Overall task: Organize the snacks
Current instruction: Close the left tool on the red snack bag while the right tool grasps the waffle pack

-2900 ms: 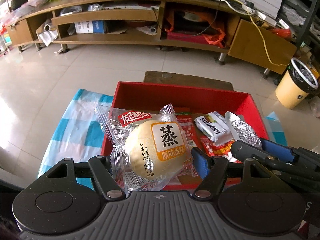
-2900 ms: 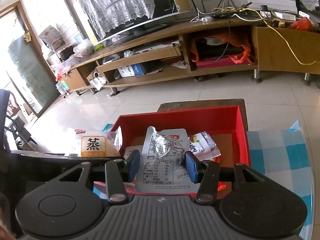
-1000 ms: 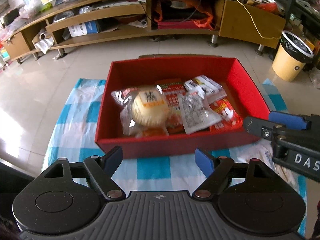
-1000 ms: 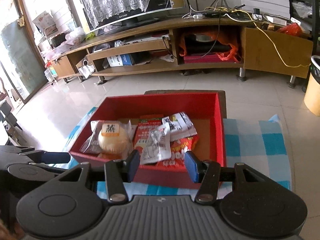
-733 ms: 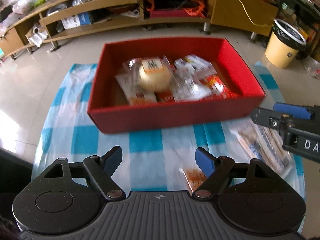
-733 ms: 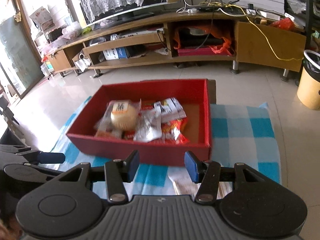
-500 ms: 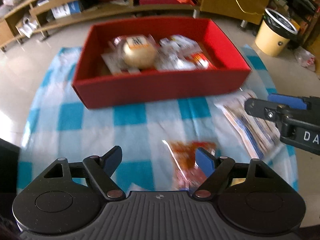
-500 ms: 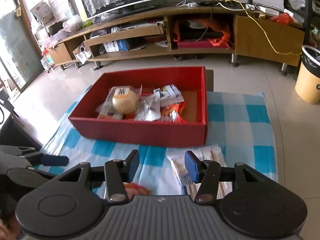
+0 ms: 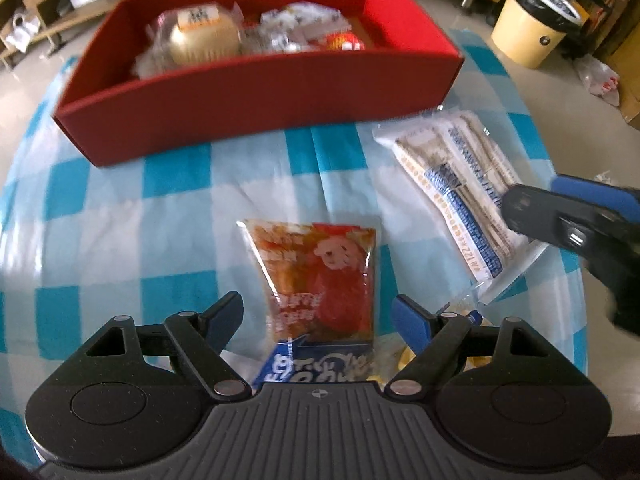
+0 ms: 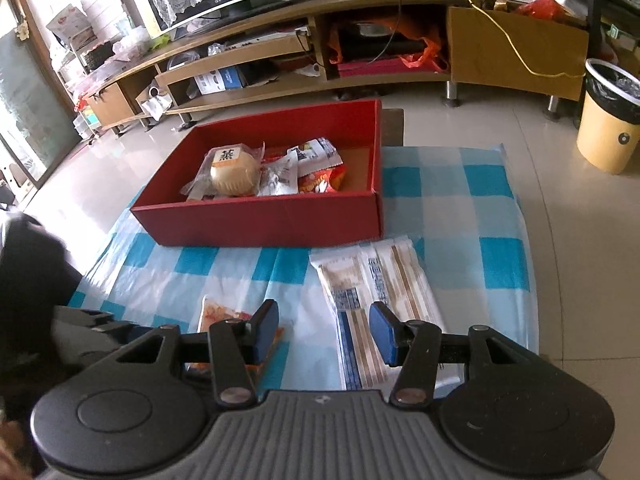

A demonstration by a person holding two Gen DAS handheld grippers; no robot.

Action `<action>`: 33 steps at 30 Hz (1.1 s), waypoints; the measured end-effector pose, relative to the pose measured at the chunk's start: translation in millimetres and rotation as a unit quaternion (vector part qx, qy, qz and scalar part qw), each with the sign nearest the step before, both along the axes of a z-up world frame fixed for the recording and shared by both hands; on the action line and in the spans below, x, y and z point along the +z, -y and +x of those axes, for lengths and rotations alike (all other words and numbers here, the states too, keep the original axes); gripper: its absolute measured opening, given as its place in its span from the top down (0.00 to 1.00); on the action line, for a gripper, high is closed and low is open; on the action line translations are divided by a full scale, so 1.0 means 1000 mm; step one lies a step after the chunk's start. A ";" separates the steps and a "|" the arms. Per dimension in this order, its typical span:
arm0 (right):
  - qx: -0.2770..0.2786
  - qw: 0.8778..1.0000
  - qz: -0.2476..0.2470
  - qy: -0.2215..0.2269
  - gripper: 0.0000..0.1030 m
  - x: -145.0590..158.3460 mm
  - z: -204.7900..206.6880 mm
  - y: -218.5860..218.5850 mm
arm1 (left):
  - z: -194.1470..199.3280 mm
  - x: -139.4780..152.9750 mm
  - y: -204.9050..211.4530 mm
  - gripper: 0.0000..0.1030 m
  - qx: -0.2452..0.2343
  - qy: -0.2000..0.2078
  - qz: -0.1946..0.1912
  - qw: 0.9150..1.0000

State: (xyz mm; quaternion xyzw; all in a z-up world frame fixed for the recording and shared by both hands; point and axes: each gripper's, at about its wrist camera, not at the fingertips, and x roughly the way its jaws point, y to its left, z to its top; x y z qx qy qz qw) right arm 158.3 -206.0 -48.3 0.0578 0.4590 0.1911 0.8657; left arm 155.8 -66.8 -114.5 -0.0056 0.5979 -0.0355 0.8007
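**Both grippers over loose snack packets, red box part-filled**

Left gripper (image 9: 318,314): jaws spread wide, nothing gripped. It hangs above a red sauce-type packet (image 9: 320,276) lying flat on the blue-and-white checked cloth (image 9: 160,208) of the table, lower centre of the left wrist view. The packet sits between the fingers; no contact visible.

Right gripper (image 10: 324,332): jaws parted, released. A long pale packet with blue print (image 10: 372,304) lies on the cloth beneath it, lower centre of the right wrist view, nearer the right finger.

Red box (image 10: 280,216): mid-frame in the right view, beyond both packets. It holds a wrapped round bun (image 10: 234,174) at its left side, with several small packets (image 10: 308,170) just beside it; its right end shows bare floor.

Yellow bin (image 10: 610,132): on the floor, far right.
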 end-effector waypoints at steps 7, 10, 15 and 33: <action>0.005 1.000 0.007 -0.006 0.55 0.002 -0.021 0.008 | -0.003 -0.005 0.000 0.36 0.006 0.005 0.024 1.000; 0.012 1.000 0.006 -0.016 0.55 0.000 -0.030 0.009 | -0.005 -0.004 -0.006 0.40 0.012 0.005 0.020 1.000; 0.039 0.998 -0.010 -0.044 0.54 -0.017 -0.040 -0.003 | -0.006 0.006 -0.015 0.44 0.019 0.015 0.019 1.000; 0.121 0.988 -0.068 -0.073 0.26 -0.061 -0.047 -0.039 | -0.010 0.009 -0.027 0.43 0.011 0.010 0.015 1.000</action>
